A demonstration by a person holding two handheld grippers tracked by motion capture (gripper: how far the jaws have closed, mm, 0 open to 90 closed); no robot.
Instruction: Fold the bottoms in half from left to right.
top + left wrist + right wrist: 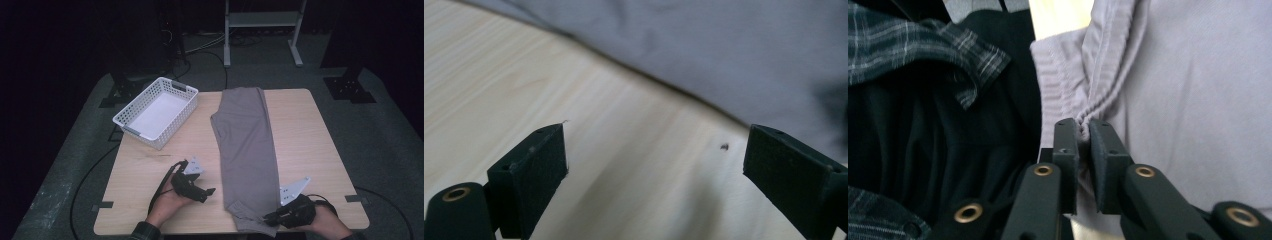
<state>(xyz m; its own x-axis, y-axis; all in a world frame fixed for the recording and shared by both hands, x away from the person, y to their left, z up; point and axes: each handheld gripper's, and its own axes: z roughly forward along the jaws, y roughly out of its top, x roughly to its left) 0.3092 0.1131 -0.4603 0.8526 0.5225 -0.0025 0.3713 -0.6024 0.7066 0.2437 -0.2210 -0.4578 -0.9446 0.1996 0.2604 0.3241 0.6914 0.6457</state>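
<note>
Spanning pale wooden table (310, 135) — grey trousers (247, 150), dark room.

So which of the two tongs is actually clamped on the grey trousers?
The right tongs, pinching the ribbed waistband of the grey trousers; the left tongs gape over bare table.

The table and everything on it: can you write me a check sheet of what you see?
Surface: wooden table, light, flat.
Job's things: grey trousers laid lengthwise, waistband at the near edge.
Clutter: white basket, at the far left corner.
Grippers: left gripper open, beside the trousers; right gripper pinching the waistband.
Cables: black cable hanging off the left side.
Surroundings: dark room, metal frame behind the table.
</note>
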